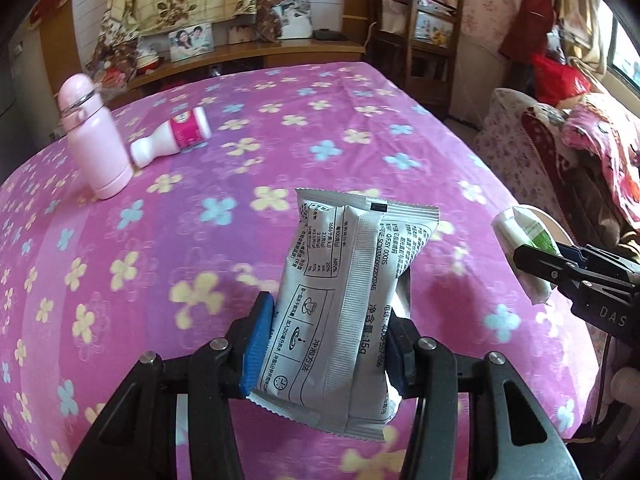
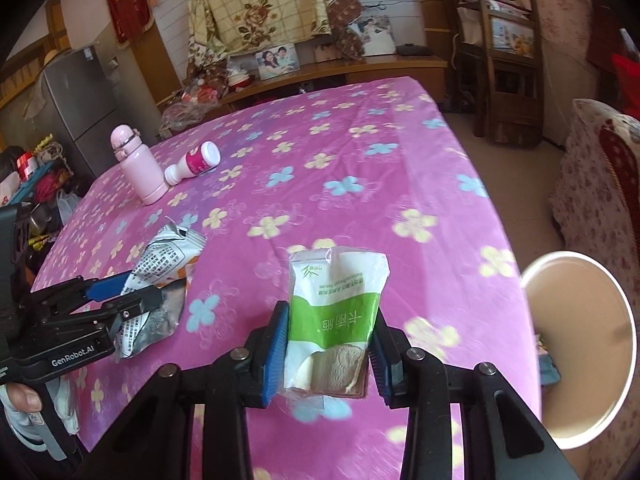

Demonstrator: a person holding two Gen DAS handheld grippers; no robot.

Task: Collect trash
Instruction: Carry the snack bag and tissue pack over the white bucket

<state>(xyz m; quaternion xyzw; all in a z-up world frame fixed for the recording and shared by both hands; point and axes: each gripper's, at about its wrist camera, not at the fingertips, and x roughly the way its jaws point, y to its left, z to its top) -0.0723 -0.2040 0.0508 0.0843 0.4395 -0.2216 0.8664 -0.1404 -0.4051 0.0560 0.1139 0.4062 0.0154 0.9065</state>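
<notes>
My left gripper [image 1: 326, 344] is shut on a silver printed sachet [image 1: 340, 280], held upright above the pink flowered tablecloth [image 1: 240, 240]. The same sachet [image 2: 160, 264] shows crumpled at the left of the right wrist view, in the left gripper [image 2: 136, 292]. My right gripper [image 2: 330, 344] is shut on a white and green tissue pack [image 2: 336, 312]. That pack [image 1: 520, 240] appears at the right edge of the left wrist view, clamped by the right gripper [image 1: 532, 256]. A white round bin [image 2: 580, 344] stands open beside the table's right edge.
A pink flask [image 1: 92, 140] stands at the far left of the table, with a white and pink bottle [image 1: 172, 136] lying beside it. A wooden chair [image 2: 504, 68], a shelf with a framed photo [image 2: 278, 60], a fridge [image 2: 80, 108] and a cloth-covered sofa [image 2: 600, 184] surround the table.
</notes>
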